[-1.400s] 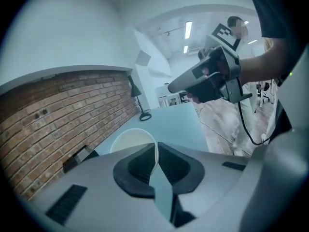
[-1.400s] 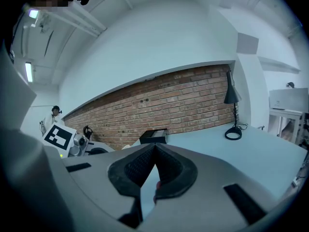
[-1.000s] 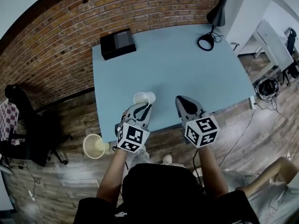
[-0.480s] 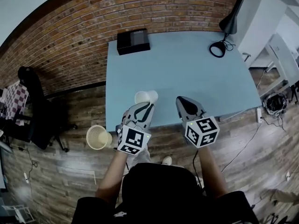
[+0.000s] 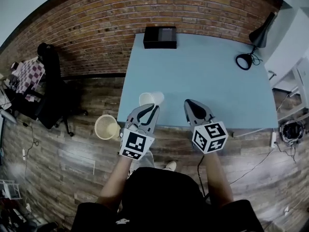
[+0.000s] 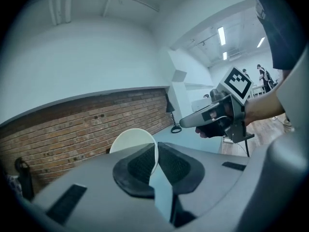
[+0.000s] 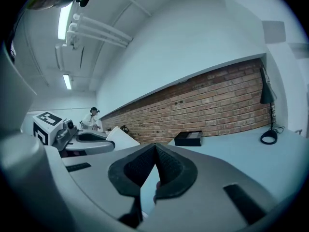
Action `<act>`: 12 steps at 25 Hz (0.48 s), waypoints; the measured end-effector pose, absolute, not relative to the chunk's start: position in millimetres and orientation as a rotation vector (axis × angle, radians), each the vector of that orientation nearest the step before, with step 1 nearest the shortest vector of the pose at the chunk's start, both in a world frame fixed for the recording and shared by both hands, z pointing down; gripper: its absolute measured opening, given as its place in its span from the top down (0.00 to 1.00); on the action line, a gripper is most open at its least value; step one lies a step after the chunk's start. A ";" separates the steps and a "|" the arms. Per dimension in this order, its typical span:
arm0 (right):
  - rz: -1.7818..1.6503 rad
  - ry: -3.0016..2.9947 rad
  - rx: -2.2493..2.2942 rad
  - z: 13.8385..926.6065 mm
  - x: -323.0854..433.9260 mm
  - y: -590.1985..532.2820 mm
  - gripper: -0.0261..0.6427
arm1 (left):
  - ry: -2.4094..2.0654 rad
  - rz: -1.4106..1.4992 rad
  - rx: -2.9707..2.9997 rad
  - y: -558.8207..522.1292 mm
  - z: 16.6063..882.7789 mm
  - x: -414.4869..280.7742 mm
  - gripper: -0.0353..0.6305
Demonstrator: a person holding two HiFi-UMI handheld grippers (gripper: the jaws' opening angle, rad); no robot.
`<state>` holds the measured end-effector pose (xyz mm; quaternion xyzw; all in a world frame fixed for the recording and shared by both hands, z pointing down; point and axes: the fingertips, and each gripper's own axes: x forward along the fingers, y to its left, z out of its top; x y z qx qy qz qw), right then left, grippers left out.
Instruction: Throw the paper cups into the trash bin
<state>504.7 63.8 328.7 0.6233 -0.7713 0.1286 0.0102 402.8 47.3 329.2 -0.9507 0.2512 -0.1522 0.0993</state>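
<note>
Grip check?
— My left gripper point(image 5: 150, 108) is pinched shut on the paper cup point(image 5: 150, 99), on its thin wall at the rim, near the trash bin point(image 5: 96, 127) but not yet above it. My right gripper point(image 5: 189, 103), farther from the bin, is closed and empty.
— Handling?
— Light and crushable, I judge, so gentle pressure.

Black short-sleeved top point(image 5: 159, 197), grey left gripper point(image 5: 150, 109), matching right gripper point(image 5: 189, 104), black-and-white marker cubes point(image 5: 135, 144), black ridged pads point(image 6: 137, 166)
</note>
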 end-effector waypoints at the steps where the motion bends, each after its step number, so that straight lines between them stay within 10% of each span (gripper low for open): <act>1: 0.402 -2.425 1.923 328.8 498.6 61.4 0.95 | 0.782 -0.450 -2.811 45.2 327.9 394.6 0.90; 12: 0.388 -2.589 1.646 329.0 410.5 25.4 0.95 | 1.179 -0.409 -2.766 23.5 319.9 287.6 0.90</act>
